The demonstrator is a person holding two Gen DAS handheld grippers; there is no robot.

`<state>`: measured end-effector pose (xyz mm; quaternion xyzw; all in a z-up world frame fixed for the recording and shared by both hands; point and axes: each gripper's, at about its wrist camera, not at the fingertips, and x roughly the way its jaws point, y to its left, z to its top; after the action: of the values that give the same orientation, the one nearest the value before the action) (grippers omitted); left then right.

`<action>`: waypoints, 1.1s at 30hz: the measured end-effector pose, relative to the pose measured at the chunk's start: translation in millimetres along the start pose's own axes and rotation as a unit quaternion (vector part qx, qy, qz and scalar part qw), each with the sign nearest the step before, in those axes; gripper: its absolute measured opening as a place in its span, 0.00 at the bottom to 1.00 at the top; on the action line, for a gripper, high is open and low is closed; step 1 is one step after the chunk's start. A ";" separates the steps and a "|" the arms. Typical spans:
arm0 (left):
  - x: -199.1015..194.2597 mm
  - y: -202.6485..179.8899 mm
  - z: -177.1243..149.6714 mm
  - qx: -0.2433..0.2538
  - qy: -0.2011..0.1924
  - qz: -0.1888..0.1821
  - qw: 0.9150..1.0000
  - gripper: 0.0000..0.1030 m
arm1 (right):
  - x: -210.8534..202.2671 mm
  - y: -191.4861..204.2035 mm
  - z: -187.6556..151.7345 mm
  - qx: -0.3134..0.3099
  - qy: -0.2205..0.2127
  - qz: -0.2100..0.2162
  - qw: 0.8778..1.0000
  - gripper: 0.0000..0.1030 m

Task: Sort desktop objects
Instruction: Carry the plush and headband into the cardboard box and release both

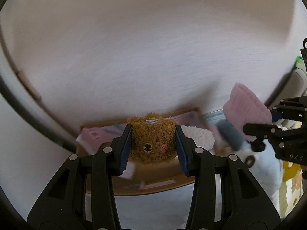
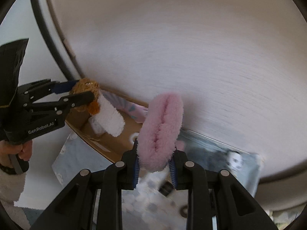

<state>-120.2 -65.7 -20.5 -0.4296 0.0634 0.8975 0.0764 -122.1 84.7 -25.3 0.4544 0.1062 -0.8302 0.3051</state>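
Soft, even daylight is filling both views; motion blur is smearing the pale worktop (image 1: 153,57) into streaks, and fisheye distortion is bending the dark, vignetted edges.

In front of me I see mostly a large round table (image 1: 153,48) with a pale, whitish top that has a fine grain, and its rim (image 2: 57,38) curves down on the left side. Beside this rim a dark curved bar (image 1: 23,113) follows the same curve, and behind it there is a plain white surface (image 2: 23,15). The light is soft and even, without hard shadows.
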 end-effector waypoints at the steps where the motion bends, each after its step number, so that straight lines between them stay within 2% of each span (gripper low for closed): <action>1: 4.7 8.0 -2.1 -0.005 0.005 0.003 1.000 0.38 | 8.3 5.8 3.6 -0.005 0.005 0.003 1.000 0.23; 6: 31.9 43.6 -18.3 -0.032 0.035 0.011 0.999 0.38 | 57.1 34.7 13.8 -0.022 0.033 0.022 0.999 0.23; 11: 52.7 58.9 -37.8 -0.049 0.060 0.012 0.997 0.38 | 98.3 56.0 12.0 -0.033 0.064 0.030 0.997 0.23; 20: 67.9 75.4 -50.7 -0.044 0.069 0.018 0.996 0.39 | 124.7 70.5 10.9 -0.030 0.084 0.027 0.996 0.23; 21: 68.9 77.5 -50.6 -0.043 0.067 0.017 0.997 0.42 | 125.7 70.8 11.2 -0.028 0.084 0.028 0.996 0.23; 23: 70.1 81.3 -51.6 -0.045 0.054 0.004 0.998 0.67 | 127.0 66.7 12.4 -0.025 0.083 0.027 0.996 0.26; 24: 70.8 83.3 -51.3 -0.049 0.055 0.001 0.997 0.98 | 135.4 68.9 18.5 -0.022 0.084 0.026 0.996 0.32; 25: 70.0 85.2 -51.1 -0.054 0.051 0.004 0.997 1.00 | 138.4 70.6 20.4 -0.017 0.088 0.023 0.996 0.43; 27: 68.6 89.4 -52.1 -0.058 0.049 0.005 0.997 1.00 | 141.8 69.9 19.0 -0.011 0.085 0.017 0.996 0.54; 29: 67.5 92.4 -53.3 -0.060 0.053 0.012 0.997 1.00 | 138.5 65.6 18.7 0.003 0.073 0.019 0.997 0.58; 31: 62.7 94.2 -54.7 -0.062 0.056 0.016 0.996 1.00 | 134.6 60.9 17.0 0.017 0.070 0.019 0.997 0.70; 33: 60.6 94.1 -57.8 -0.066 0.056 0.015 0.996 1.00 | 129.8 56.2 14.6 0.027 0.063 0.016 0.997 0.71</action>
<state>-131.7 -163.4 -99.2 -0.4825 0.0151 0.8753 0.0306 -150.3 -19.6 -117.7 0.5160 0.0951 -0.7971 0.2989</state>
